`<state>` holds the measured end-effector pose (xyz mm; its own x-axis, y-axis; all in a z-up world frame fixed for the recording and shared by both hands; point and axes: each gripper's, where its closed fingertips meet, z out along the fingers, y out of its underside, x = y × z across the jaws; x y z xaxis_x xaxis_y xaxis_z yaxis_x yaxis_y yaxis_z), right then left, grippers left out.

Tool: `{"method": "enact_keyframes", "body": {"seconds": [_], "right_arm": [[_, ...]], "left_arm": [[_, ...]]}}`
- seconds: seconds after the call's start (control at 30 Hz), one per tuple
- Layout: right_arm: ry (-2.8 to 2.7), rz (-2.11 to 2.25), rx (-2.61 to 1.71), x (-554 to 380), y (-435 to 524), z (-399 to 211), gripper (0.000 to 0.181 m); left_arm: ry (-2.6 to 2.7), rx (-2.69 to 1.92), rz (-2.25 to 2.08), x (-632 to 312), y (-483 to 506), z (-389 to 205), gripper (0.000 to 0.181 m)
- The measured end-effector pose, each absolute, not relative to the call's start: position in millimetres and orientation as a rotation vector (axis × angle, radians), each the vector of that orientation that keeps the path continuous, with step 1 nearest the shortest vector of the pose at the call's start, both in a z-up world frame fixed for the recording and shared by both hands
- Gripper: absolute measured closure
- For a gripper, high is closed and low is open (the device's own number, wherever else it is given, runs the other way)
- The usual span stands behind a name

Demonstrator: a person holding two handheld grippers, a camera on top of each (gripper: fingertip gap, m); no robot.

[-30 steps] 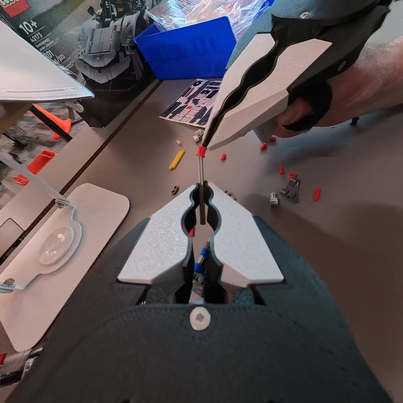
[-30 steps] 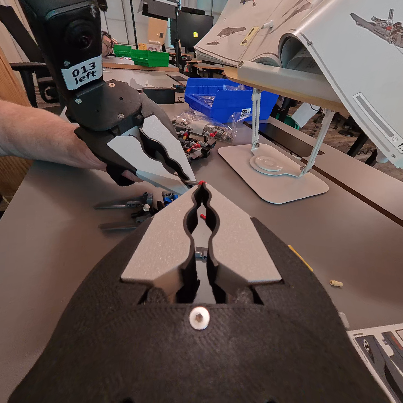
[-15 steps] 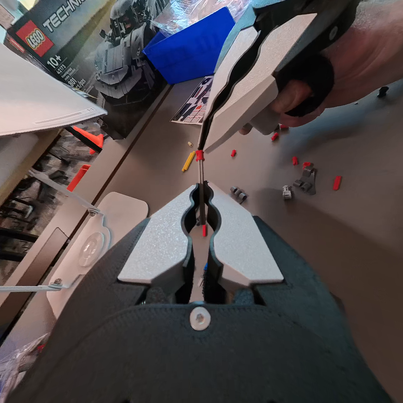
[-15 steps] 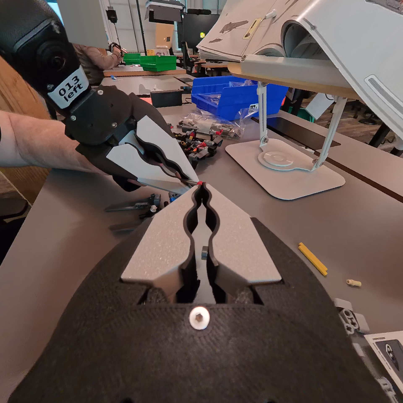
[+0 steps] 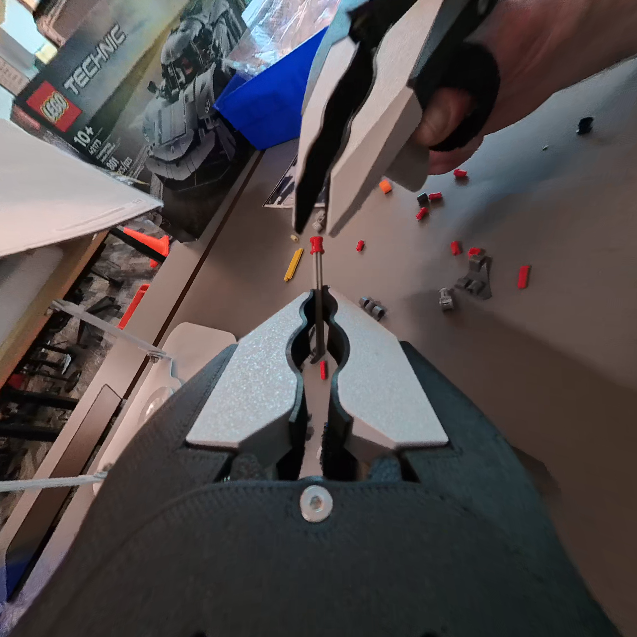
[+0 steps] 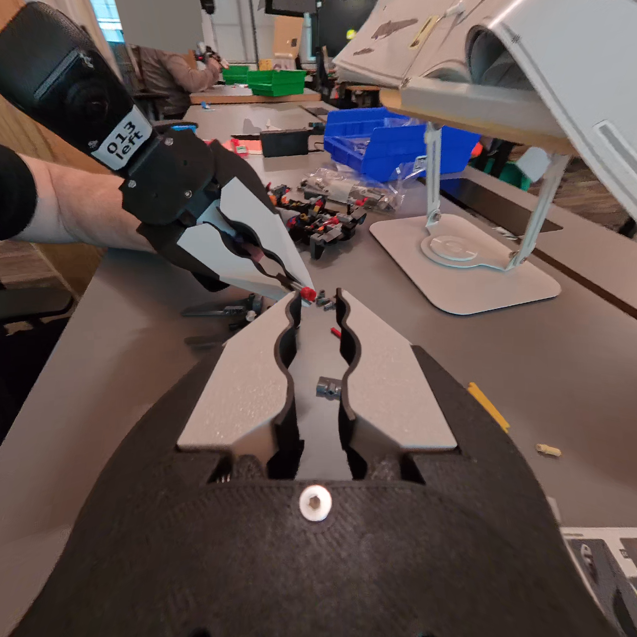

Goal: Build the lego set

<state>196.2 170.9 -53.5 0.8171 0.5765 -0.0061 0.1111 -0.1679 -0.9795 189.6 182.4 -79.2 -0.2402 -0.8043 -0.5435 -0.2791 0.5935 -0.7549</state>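
- The left gripper (image 5: pixel 320 293) had its jaws clamped on a thin grey axle (image 5: pixel 319 303), which stuck out forward past the tips toward 12 o'clock in the left wrist view.
- A small red bush (image 5: pixel 316 244) capped the far end of the axle.
- The right gripper (image 6: pixel 316 292) stood with its jaws apart, holding nothing; in the left wrist view its tips hung just beyond the red bush at 12 o'clock, not touching it.
- In the right wrist view, the red bush sat at about 11 o'clock of the open gap, just beside the left-hand tip.
- A yellow axle (image 5: pixel 293 264) lay on the grey surface (image 5: pixel 517 379) at 11 o'clock of the left gripper's tips.
- Loose red pins (image 5: pixel 523 276) and a dark grey connector (image 5: pixel 475 275) were scattered at 2 o'clock in the left wrist view.
- A partly built black model (image 6: pixel 324 224) lay on the surface at 12 o'clock in the right wrist view, with a clear bag of parts (image 6: pixel 348 189) and a blue bin (image 6: pixel 379 144) behind it.
- A white stand (image 6: pixel 465 262) carrying the open instruction booklet (image 6: pixel 551 51) stood at 2 o'clock.
- The set's box (image 5: pixel 138 113) leaned at 10 o'clock in the left wrist view.
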Motion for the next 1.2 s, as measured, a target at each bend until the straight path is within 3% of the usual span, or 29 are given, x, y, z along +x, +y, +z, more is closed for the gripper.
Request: {"method": "enact_keyframes", "body": {"seconds": [0.3,1.2], "right_arm": [[-0.628,0.556,-1.700,181.3,160.5,-55.1,0.177],[-0.768,0.523,-1.775,170.4,148.7,-65.8,0.179]], "left_arm": [[1.807,-0.767,-0.620,186.9,171.1,-75.7,0.181],[1.835,-0.525,-0.302,179.2,165.2,-78.9,0.181]]}}
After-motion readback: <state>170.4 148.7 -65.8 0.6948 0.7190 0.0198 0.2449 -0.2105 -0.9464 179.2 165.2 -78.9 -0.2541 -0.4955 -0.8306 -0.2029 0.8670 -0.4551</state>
